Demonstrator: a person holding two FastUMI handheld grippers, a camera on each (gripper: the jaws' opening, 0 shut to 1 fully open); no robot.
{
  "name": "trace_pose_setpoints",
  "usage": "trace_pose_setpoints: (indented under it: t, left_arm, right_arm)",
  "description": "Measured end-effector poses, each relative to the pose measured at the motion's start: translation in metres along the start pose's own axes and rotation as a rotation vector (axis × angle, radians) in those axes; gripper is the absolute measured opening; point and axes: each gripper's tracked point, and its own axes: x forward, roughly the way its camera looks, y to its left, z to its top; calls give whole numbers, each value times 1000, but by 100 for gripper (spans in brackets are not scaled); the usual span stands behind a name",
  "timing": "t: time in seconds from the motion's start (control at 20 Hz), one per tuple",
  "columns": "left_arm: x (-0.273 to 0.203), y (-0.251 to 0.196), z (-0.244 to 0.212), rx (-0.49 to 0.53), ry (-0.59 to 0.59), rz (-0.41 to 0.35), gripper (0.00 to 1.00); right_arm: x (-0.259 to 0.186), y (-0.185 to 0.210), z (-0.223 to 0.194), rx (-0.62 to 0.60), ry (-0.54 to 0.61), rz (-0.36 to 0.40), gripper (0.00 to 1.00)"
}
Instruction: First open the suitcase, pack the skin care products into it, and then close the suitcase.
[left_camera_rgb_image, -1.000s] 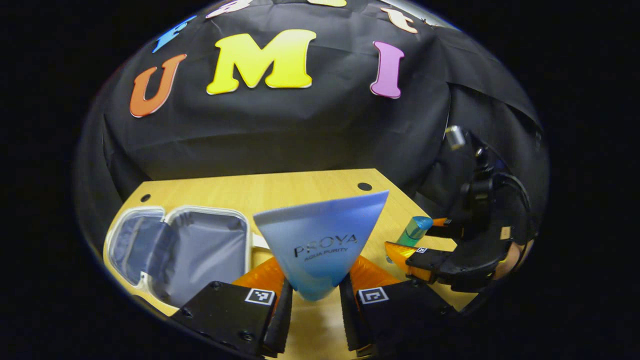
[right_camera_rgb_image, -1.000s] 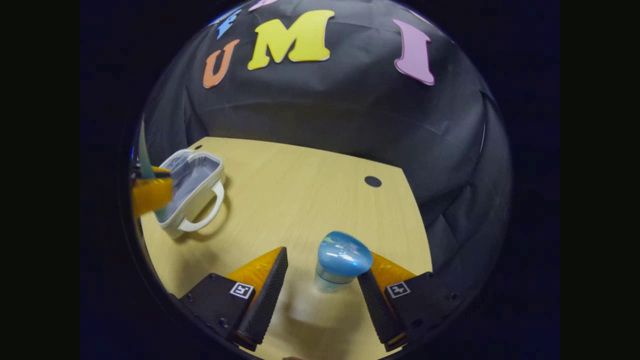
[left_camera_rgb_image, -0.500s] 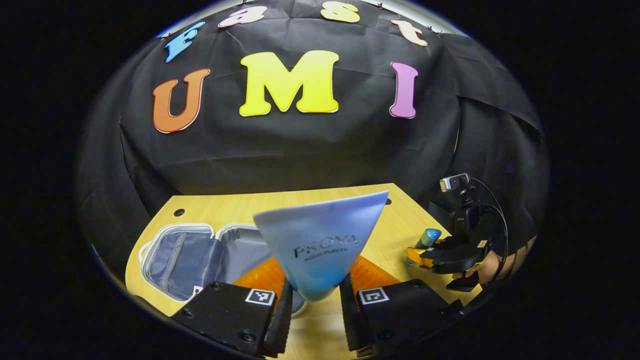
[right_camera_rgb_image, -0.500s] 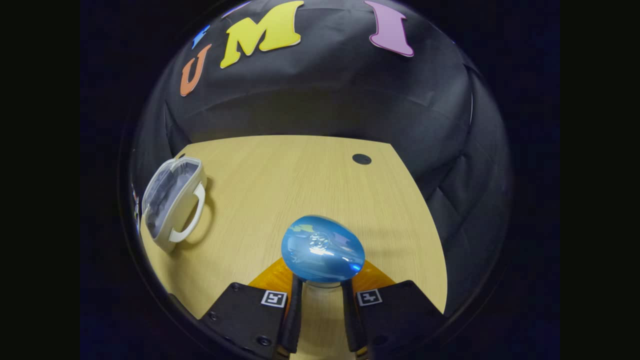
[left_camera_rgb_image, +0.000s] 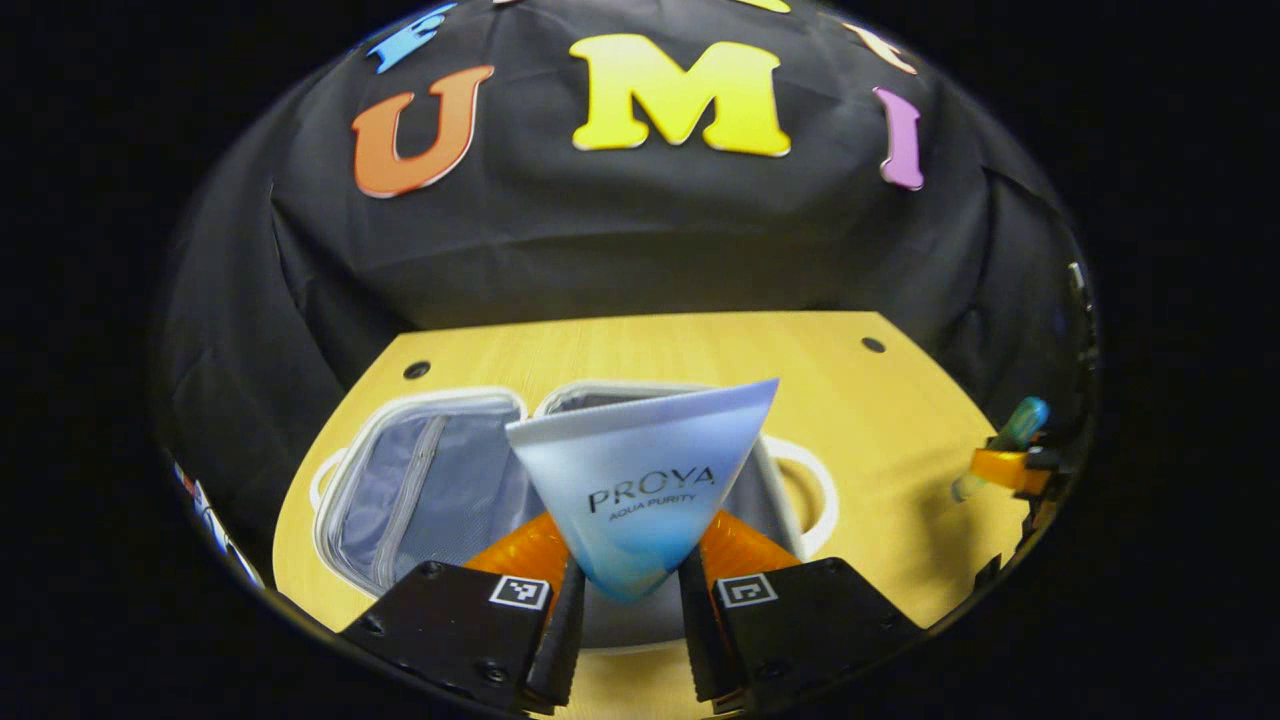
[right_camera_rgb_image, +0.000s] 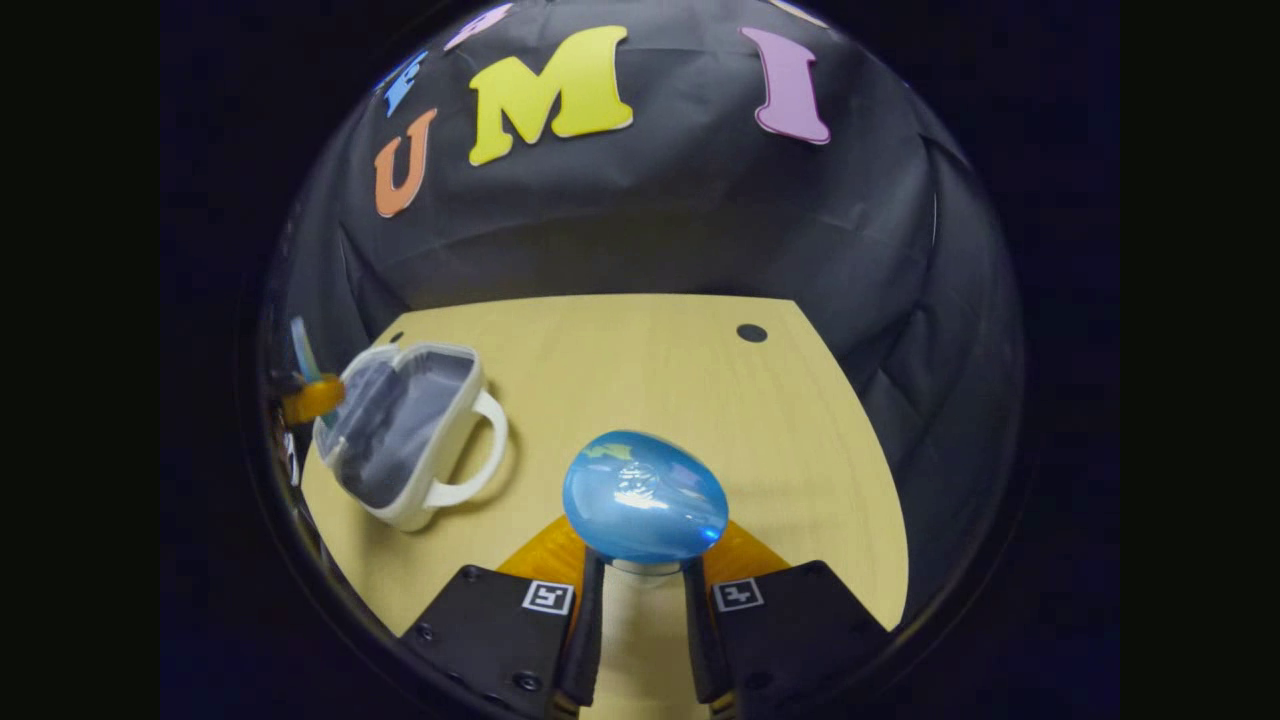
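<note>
My left gripper (left_camera_rgb_image: 622, 610) is shut on a pale blue skin care tube (left_camera_rgb_image: 640, 480), its flat crimped end pointing away from me. The tube hangs over the open white suitcase (left_camera_rgb_image: 420, 480), whose grey lining and zip pocket lie bare below. My right gripper (right_camera_rgb_image: 636, 625) is shut on a small bottle with a glossy blue cap (right_camera_rgb_image: 645, 497), held above the wooden table (right_camera_rgb_image: 640, 370). In the right gripper view the suitcase (right_camera_rgb_image: 405, 430) lies open at the left, with the left gripper's orange finger (right_camera_rgb_image: 312, 398) and the tube's edge beside it. The right gripper (left_camera_rgb_image: 1010, 465) and its bottle appear at the far right of the left gripper view.
The suitcase has a white handle (right_camera_rgb_image: 475, 455) facing the table's middle. Two dark holes (left_camera_rgb_image: 416, 369) (left_camera_rgb_image: 873, 344) mark the table's far corners. Bare wood stretches between the suitcase and the right gripper. The black cloth wall closes the back.
The left gripper has carried the tube leftward, from beside the suitcase to over it. The right gripper shut on the blue-capped bottle and lifted it.
</note>
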Motion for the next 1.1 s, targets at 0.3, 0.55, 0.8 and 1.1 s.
trace_pose_setpoints:
  t: [0.3, 0.55, 0.8, 1.1]
  left_arm:
    - [37, 3, -62, 0, 204, -3, 47]
    - [48, 3, -84, -5, 330, 24, 47]
    - [55, 4, -87, -7, 430, 28, 46]
    - [57, 4, -87, -32, 524, 38, 47]
  right_arm:
    - [-46, 32, 20, -8, -36, 14, 34]
    - [-63, 42, 20, -40, -38, 10, 34]
    - [-70, 50, 10, -43, 4, 47, 34]
    - [-68, 45, 8, -51, 18, 66, 34]
